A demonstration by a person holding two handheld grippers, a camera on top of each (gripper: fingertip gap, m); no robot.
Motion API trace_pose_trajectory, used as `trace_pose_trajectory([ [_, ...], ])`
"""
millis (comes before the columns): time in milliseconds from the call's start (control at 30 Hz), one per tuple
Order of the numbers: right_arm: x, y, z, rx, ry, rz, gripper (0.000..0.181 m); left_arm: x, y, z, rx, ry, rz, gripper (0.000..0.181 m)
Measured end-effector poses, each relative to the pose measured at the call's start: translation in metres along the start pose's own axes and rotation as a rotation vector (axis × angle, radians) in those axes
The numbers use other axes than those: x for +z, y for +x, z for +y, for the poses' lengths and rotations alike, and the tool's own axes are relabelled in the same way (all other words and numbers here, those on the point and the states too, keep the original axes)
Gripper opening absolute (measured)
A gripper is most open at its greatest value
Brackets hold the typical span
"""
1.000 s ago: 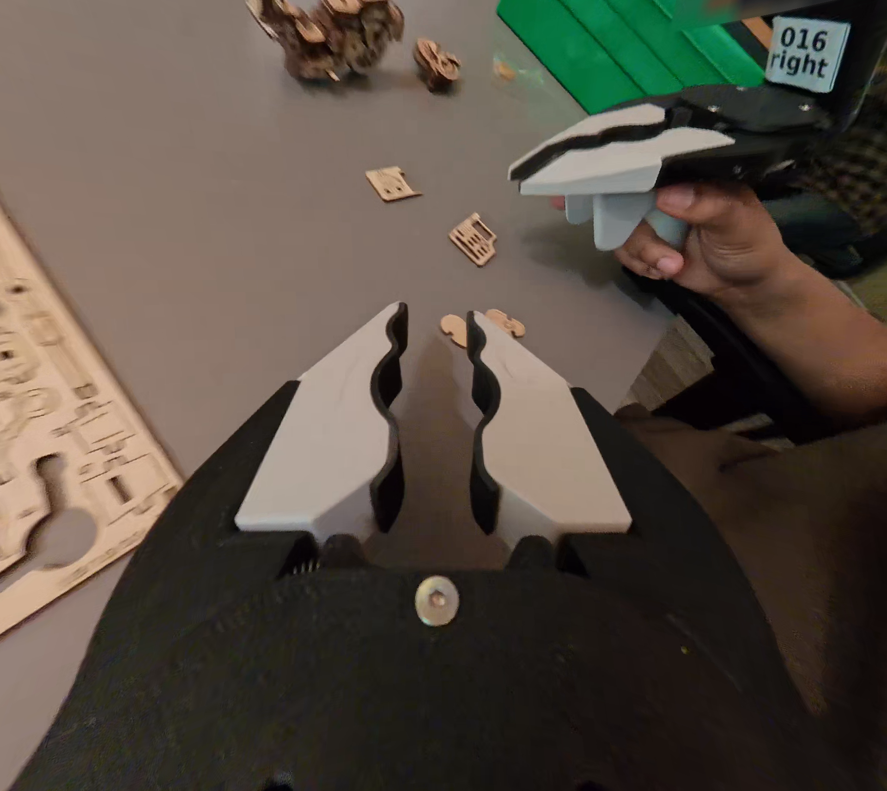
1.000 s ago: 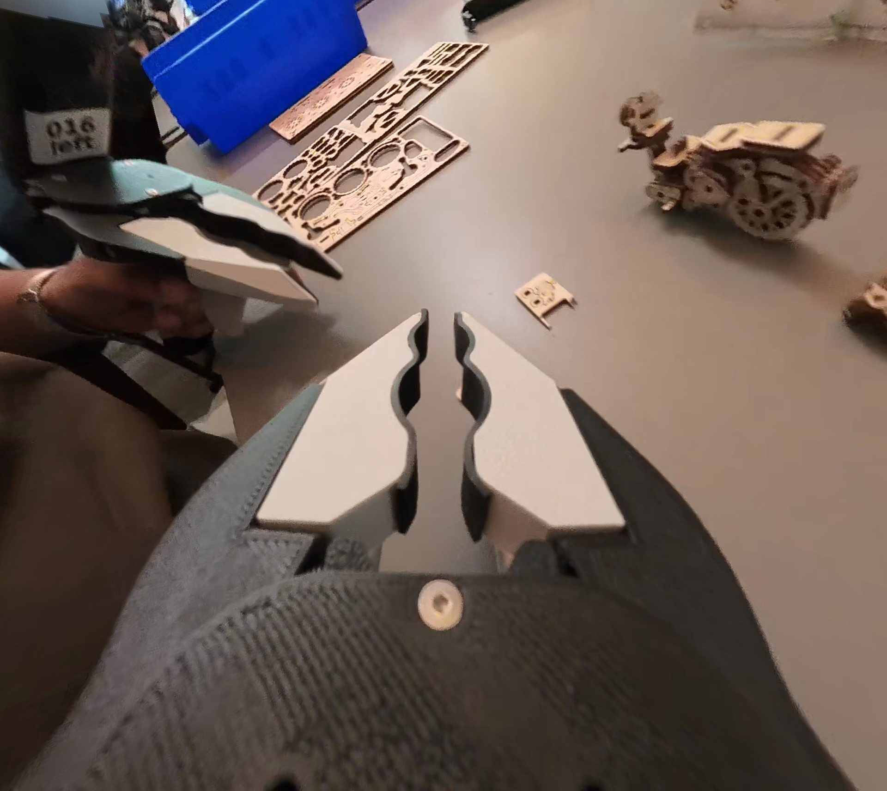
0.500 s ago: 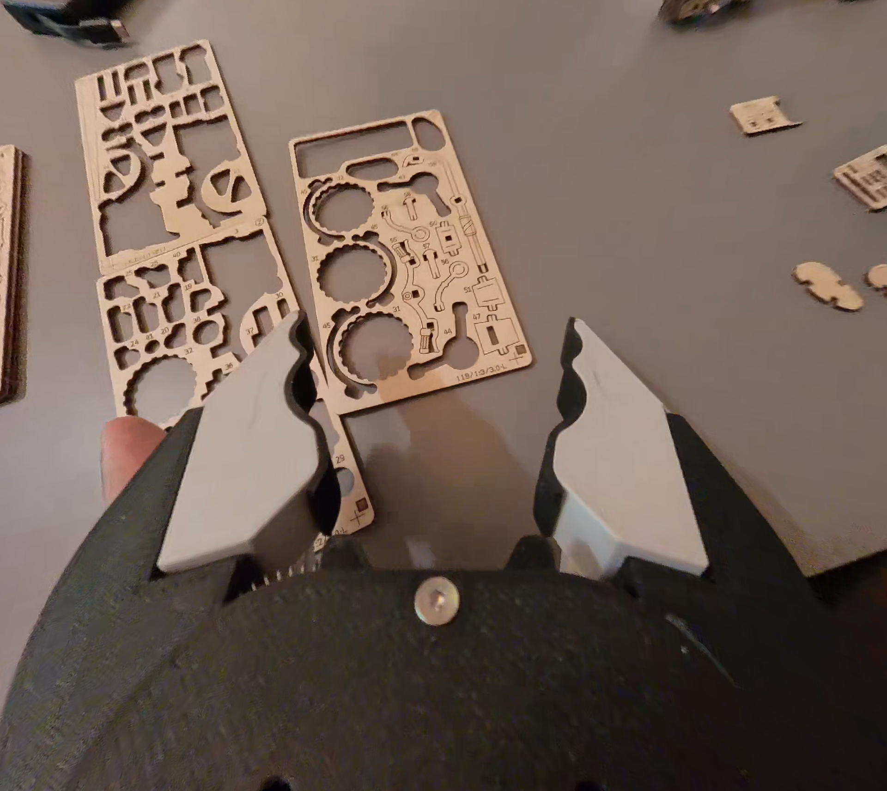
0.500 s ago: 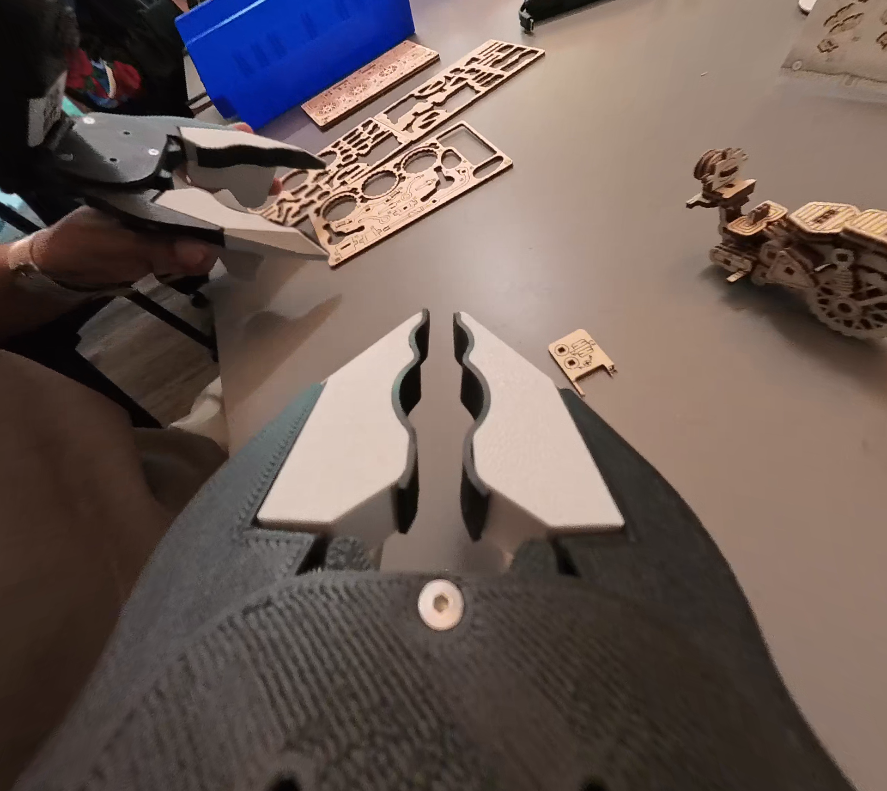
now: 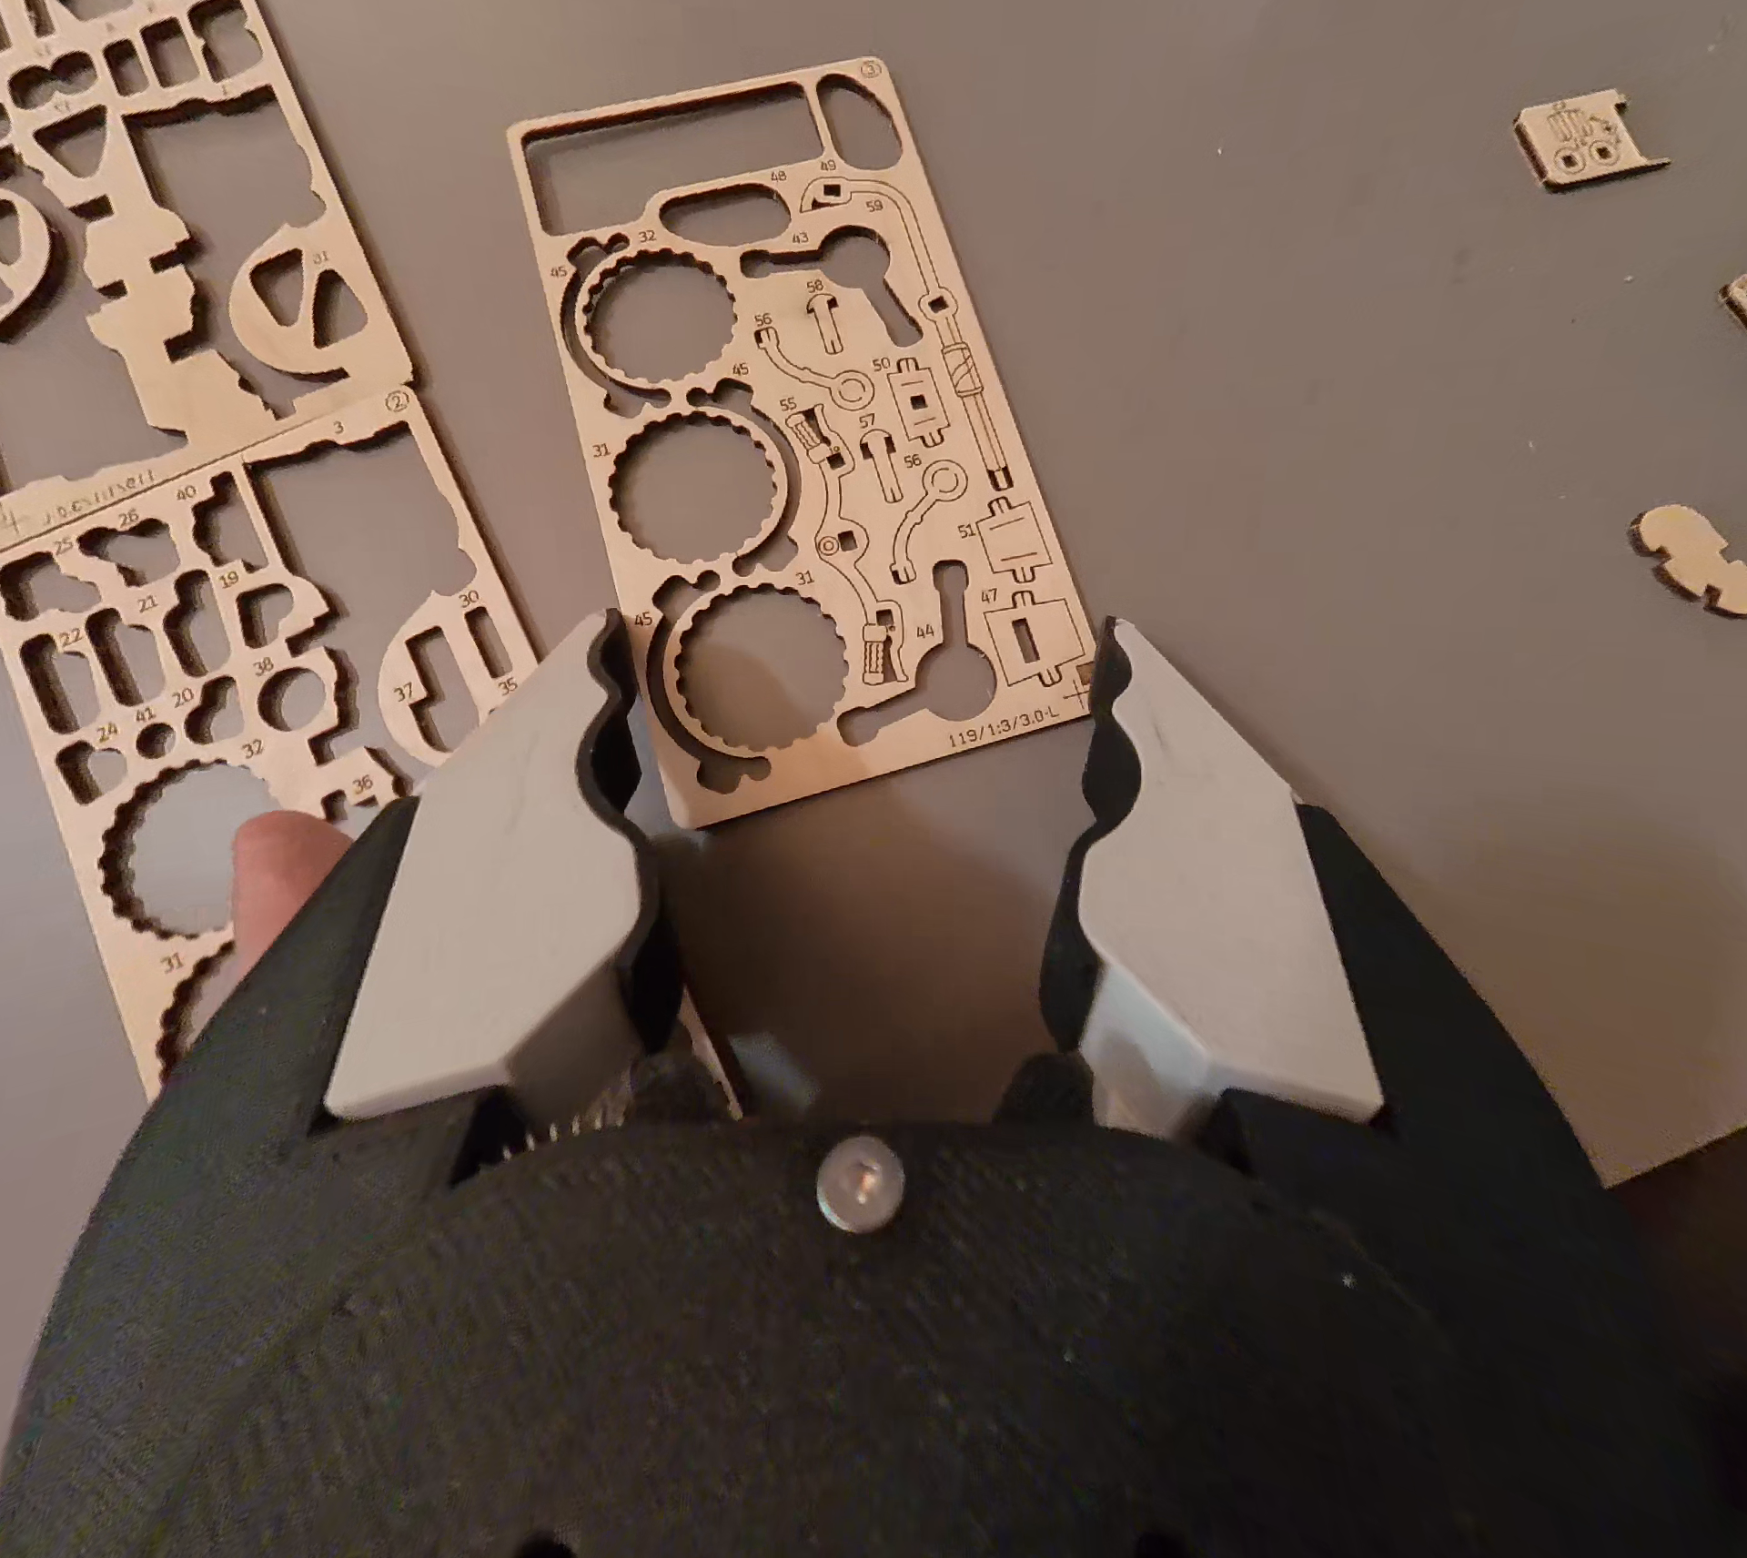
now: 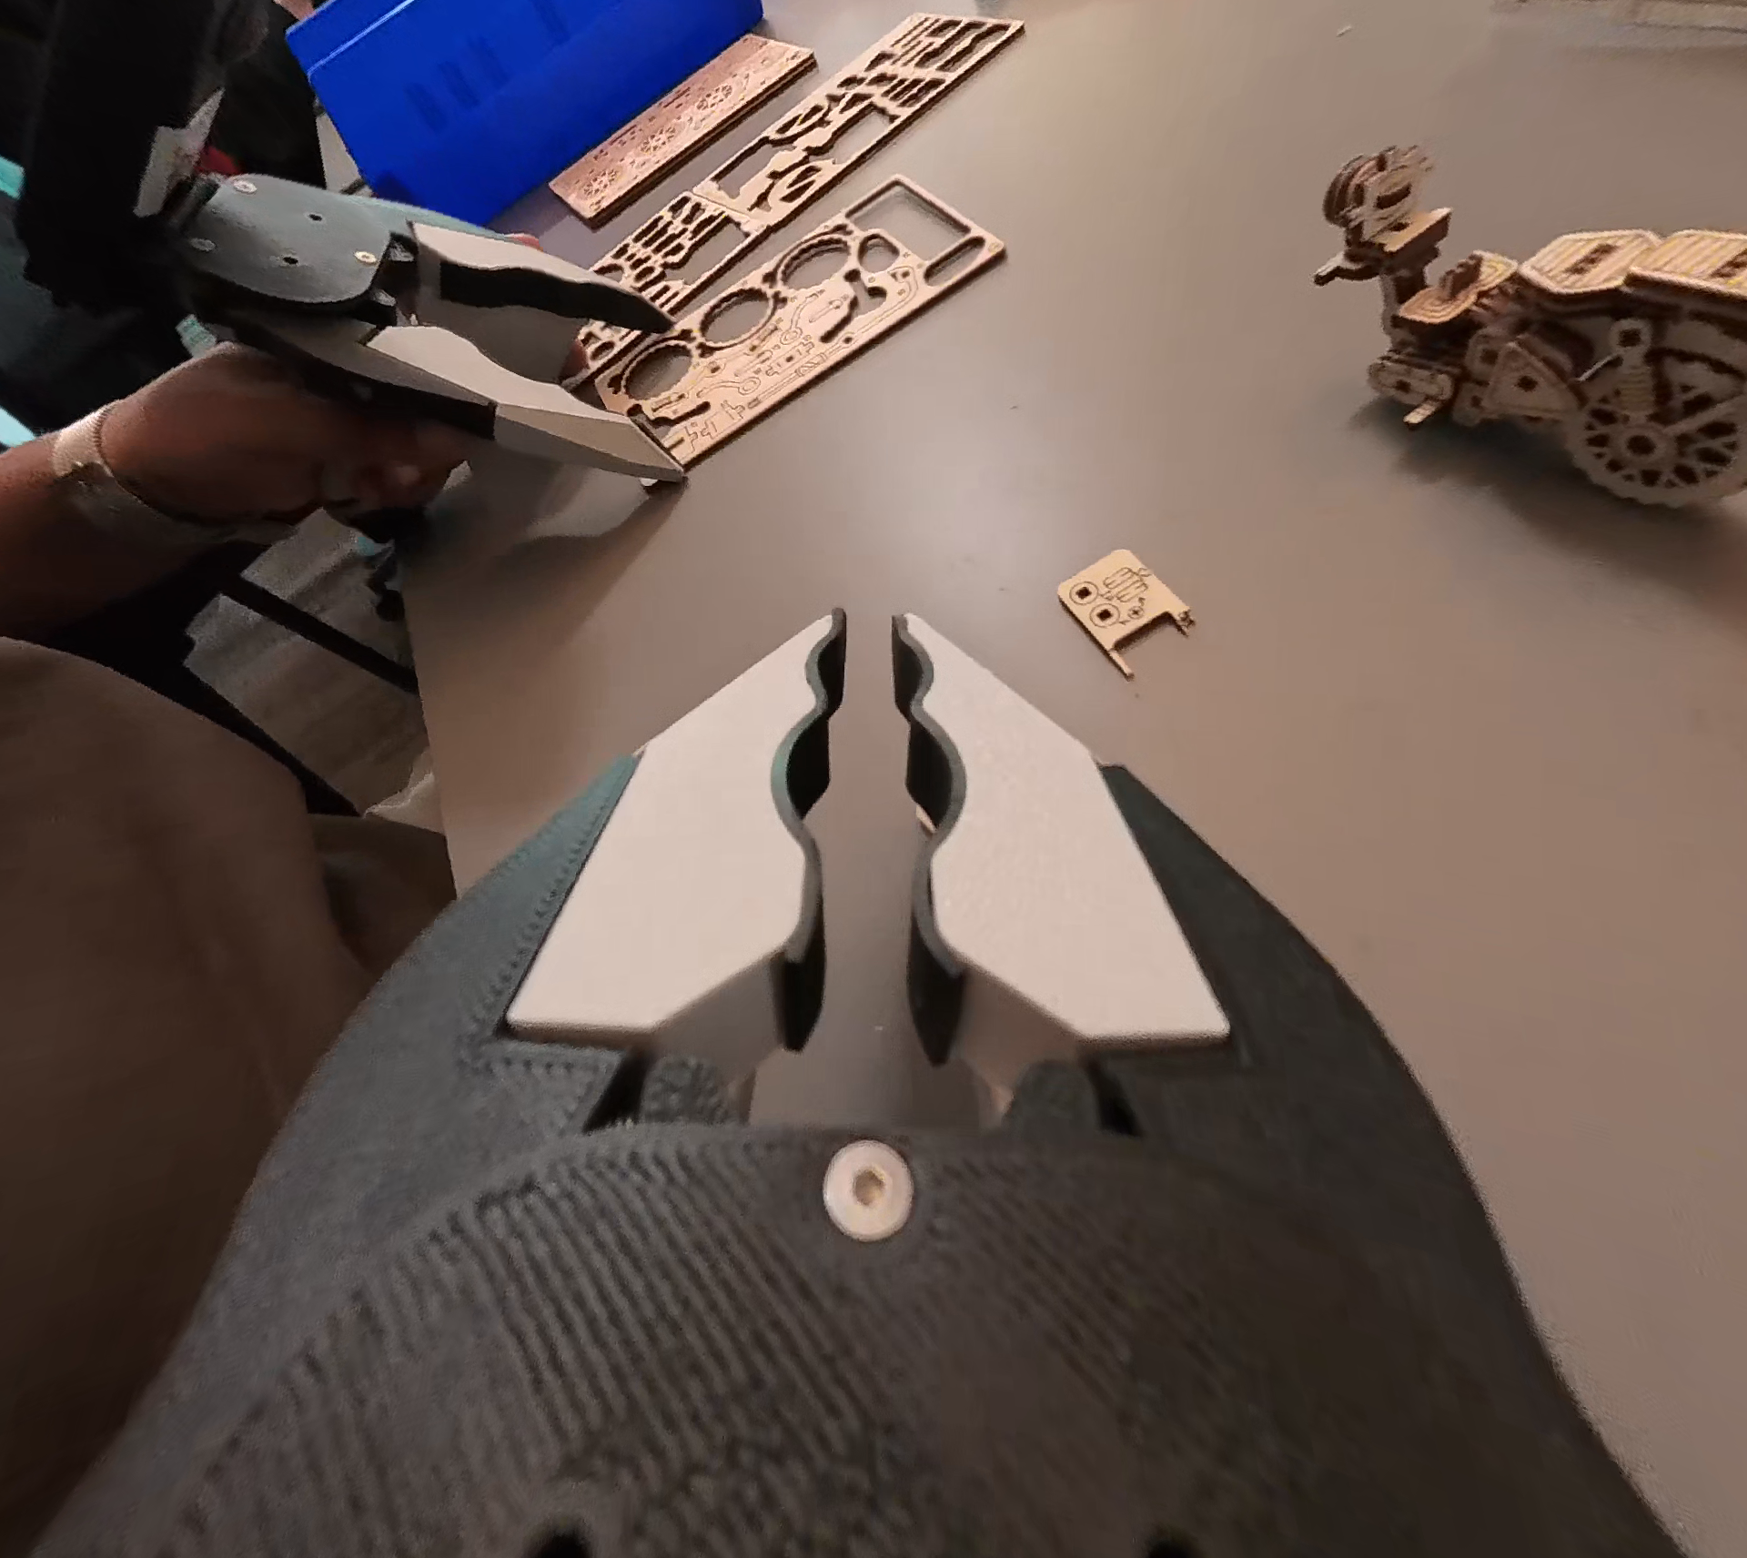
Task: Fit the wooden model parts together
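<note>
A: Which step is this, as you read it?

B: Fetching a part, I'd judge; the left gripper has its fingers spread wide and empty, straddling the near end of the part sheet, which lies flat close to the near edge of the bench; one fingertip sits just beside the sheet's near right corner, the other at its near left side.

A: And the right gripper?

B: Fingers drawn nearly together with a narrow slit between them, gripping nothing; it hangs over bare bench by the near edge, with a small loose panel just beyond it to the right.

A: Where is the model itself?

B: The half-built wooden model stands upright toward the far right of the bench, well apart from both grippers; a lobed loose piece lies off to the right of the sheet; two more emptied sheets lie to its left.

A: So the next move?

B: Probably lifting or steadying that sheet by its near edge; it is thin and flat, so a fingertip must get under or pinch the rim; pressing a small part out may snap it.
</note>
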State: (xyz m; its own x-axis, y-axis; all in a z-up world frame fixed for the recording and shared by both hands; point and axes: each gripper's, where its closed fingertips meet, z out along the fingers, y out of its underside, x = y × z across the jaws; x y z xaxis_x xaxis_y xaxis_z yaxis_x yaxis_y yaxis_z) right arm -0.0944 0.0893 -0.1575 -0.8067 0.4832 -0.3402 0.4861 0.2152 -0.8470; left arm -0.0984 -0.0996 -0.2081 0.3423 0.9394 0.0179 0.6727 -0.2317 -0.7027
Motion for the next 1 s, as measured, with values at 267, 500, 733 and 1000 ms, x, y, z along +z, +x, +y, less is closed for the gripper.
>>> trace_pose_trajectory([
  [267,-0.005,-0.002,0.002,-0.012,0.004,0.017,0.008,-0.001,0.013,-0.010,0.088,0.044,-0.001,0.095],
  [500,-0.004,-0.003,0.004,-0.039,-0.009,0.029,0.008,-0.008,0.023,-0.017,0.124,0.085,0.005,0.095],
  [733,0.012,-0.003,-0.002,-0.403,-0.040,0.305,0.012,-0.011,0.031,-0.020,0.040,0.091,0.089,0.096],
  [1000,0.042,-0.029,-0.006,-0.675,-0.069,0.383,0.021,-0.015,0.030,-0.023,-0.019,0.101,0.126,0.067],
])
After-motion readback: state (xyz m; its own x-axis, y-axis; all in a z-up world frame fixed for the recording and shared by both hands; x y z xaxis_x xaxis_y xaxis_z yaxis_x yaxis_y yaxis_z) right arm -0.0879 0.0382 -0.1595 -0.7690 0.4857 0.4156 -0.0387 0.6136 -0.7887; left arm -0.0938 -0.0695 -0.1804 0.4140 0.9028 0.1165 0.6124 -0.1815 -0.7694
